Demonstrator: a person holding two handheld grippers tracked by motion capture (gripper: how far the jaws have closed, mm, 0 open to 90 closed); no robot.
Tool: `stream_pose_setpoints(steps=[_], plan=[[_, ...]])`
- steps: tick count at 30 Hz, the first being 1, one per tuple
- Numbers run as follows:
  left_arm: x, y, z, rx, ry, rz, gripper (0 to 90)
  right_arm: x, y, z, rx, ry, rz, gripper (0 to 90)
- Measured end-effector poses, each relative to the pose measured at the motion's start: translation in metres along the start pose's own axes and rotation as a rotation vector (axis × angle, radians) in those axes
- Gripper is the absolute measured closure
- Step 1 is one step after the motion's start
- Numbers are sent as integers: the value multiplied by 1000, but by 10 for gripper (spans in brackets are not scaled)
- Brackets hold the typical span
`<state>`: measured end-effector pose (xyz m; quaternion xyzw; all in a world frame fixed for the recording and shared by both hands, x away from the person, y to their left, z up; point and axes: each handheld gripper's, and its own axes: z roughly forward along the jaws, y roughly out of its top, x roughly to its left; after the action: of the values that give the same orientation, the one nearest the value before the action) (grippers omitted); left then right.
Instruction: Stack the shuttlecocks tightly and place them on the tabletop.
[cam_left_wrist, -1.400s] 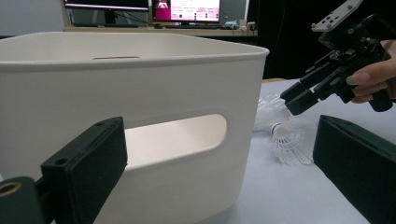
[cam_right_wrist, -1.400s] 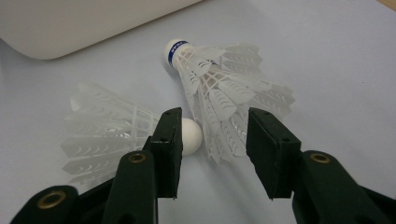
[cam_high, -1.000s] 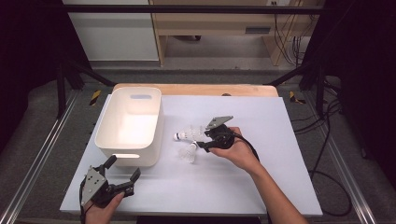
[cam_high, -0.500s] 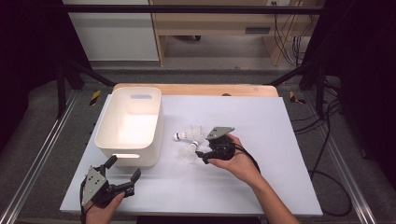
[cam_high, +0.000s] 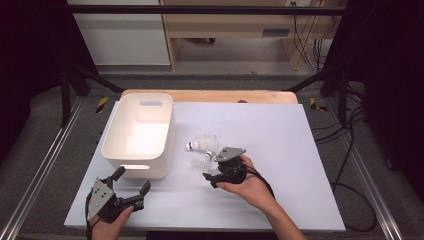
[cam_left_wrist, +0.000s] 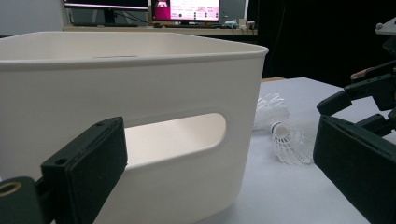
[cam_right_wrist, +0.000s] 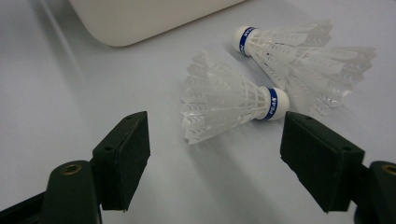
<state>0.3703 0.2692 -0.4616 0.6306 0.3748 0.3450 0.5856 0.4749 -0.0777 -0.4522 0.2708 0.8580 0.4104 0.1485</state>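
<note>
Right gripper view: jaws apart, nearer shuttlecock (cam_right_wrist: 233, 109) lying loose just ahead of them.
Shuttle lies on its side, long axis across the view, cork w/ blue band toward right pad, skirt toward left; 2nd shuttlecock (cam_right_wrist: 299, 56) just behind, touching. Both mid-table (cam_high: 280, 130), by bin (cam_high: 142, 132)'s near-right corner. Right gripper (cam_high: 212, 179) has been opening, holds nothing, has shifted toward near edge vs earlier. Left gripper (cam_high: 131, 187) open, empty, near-left corner, unmoved.
</note>
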Motion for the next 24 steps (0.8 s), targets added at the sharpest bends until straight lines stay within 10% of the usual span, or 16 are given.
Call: stream_pose_setpoints(steps=[24], plan=[[0,0,0,1,-2,2,31,13,0,22,21,-45,49,273]])
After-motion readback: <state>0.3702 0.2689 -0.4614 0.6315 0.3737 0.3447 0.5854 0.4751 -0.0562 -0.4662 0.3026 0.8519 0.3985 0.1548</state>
